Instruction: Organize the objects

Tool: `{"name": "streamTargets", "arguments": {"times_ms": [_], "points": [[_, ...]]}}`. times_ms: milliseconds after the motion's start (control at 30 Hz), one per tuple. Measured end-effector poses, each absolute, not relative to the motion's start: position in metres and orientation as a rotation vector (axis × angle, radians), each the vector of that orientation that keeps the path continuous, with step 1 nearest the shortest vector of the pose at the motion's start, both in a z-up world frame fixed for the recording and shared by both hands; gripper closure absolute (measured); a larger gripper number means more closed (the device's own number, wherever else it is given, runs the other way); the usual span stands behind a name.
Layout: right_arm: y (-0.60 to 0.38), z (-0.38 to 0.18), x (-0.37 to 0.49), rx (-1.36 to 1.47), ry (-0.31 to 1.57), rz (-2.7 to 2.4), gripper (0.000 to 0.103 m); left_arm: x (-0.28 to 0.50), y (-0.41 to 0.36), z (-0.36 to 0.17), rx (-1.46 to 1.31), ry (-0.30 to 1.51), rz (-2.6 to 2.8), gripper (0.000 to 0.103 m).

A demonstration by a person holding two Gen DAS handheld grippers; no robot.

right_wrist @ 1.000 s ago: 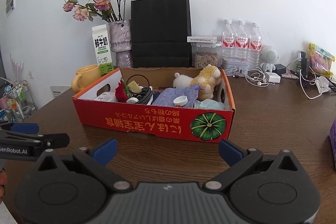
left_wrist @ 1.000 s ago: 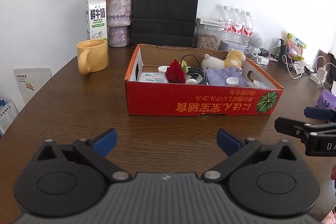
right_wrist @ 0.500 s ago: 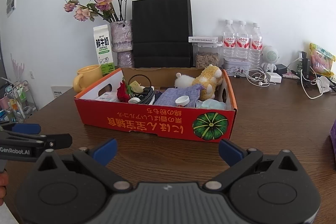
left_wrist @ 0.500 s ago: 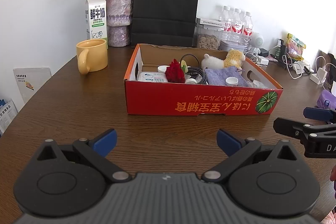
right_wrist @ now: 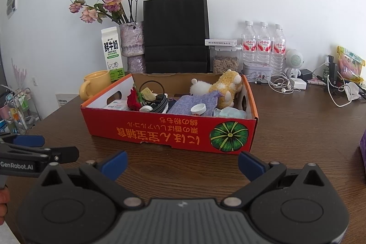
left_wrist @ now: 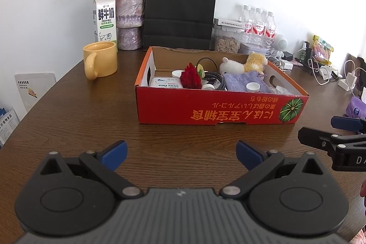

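Currently, I hold both grippers above the brown table (left_wrist: 68, 111), short of the red box (left_wrist: 212, 106), with nothing in either. Left gripper (left_wrist: 180, 152): jaws spread wide, blue fingertips (left_wrist: 114, 151) well apart, bare wood between them. Right gripper (right_wrist: 181, 160): same condition, jaws wide and unloaded.

Red box, on the table ahead of both grippers, contains:
- red rose (left_wrist: 191, 79), left of centre;
- white packet (left_wrist: 165, 82), against the left wall;
- coiled black cable (right_wrist: 157, 102), just beside the rose;
- purple cloth (right_wrist: 194, 102) with a white cap (right_wrist: 198, 109) resting on it;
- white and yellow plush toy (right_wrist: 219, 87), at the far right corner.

Outside the box, to its left, a yellow mug (left_wrist: 100, 60) stands upright near a milk carton (left_wrist: 104, 15). A black paper bag (right_wrist: 176, 33) stands behind the box.
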State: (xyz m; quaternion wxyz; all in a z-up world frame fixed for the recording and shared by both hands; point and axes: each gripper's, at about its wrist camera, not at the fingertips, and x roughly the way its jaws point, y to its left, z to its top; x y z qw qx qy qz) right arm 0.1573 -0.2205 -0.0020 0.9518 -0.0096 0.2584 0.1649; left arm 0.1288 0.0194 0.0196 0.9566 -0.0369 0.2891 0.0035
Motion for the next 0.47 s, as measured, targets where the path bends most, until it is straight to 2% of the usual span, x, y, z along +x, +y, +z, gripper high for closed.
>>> {"name": "streamTargets", "arguments": {"times_ms": [467], "points": [[-0.2201,-0.003,0.1575,-0.02,0.526,0.336,0.0,0.1288,0.0195,0.0172,-0.086,0.594,-0.004,0.0]]}}
